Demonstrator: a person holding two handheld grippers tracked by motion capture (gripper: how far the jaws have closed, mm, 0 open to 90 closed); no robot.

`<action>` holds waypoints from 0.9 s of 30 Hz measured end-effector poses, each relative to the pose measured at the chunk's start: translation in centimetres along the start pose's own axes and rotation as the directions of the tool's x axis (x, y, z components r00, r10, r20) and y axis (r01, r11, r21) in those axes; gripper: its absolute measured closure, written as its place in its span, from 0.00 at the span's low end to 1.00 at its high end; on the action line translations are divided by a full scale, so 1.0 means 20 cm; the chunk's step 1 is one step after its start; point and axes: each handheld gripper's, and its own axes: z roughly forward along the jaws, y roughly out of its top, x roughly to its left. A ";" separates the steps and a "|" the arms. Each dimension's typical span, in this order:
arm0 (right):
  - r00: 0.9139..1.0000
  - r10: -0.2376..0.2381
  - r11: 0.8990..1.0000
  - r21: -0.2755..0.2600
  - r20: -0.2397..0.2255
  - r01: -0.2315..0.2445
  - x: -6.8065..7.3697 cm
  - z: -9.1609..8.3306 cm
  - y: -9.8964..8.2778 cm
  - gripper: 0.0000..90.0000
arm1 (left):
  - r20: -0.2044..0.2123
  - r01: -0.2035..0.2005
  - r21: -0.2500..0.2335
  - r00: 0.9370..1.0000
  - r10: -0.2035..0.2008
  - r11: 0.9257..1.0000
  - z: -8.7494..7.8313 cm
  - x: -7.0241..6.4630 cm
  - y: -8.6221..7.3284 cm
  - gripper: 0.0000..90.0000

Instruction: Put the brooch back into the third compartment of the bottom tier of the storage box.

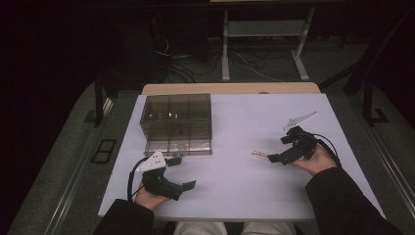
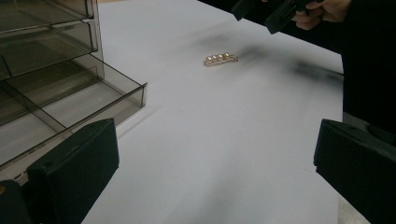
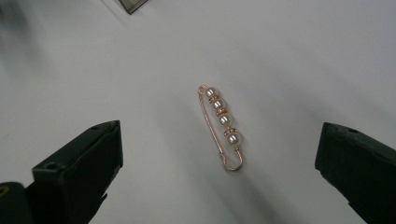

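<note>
A gold safety-pin brooch with several pearls (image 1: 259, 154) lies flat on the white table (image 1: 235, 186), right of centre. My right gripper (image 1: 280, 149) hovers just right of it, jaws wide apart and empty. In the right gripper view the brooch (image 3: 222, 123) lies ahead of the open right gripper (image 3: 215, 172), in line with the gap between the jaws. My left gripper (image 1: 182, 173) is open near the front left of the table, with nothing in it. The left gripper view looks past the open left gripper (image 2: 215, 177) to the brooch (image 2: 220, 59) and the right gripper (image 2: 266, 11) beyond.
A smoky transparent box with several compartments (image 1: 176, 125) stands at the back left of the table, just beyond the left gripper. Its drawer (image 2: 70, 93) is pulled out towards that gripper. A corner of the box (image 3: 132, 4) shows at the top of the right gripper view.
</note>
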 end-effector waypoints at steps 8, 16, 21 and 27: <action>1.000 -0.007 1.000 0.024 -0.014 0.008 -0.02 0.05 0.01 0.00 | 0.001 -0.001 0.002 1.000 0.001 1.000 0.00 0.00 0.00 0.00; 1.000 -0.013 0.999 0.052 -0.028 0.015 -0.03 0.10 0.01 0.00 | 0.002 -0.001 0.001 1.000 0.001 1.000 0.00 0.00 0.00 0.00; 0.999 -0.033 0.997 0.067 -0.036 0.036 -0.03 0.13 0.02 0.00 | 0.002 -0.003 0.001 1.000 0.003 1.000 0.00 0.00 0.00 0.00; 0.998 -0.056 0.995 0.080 -0.041 0.059 -0.01 0.17 0.03 0.00 | 0.003 -0.004 0.006 1.000 0.004 1.000 0.00 0.00 0.00 0.00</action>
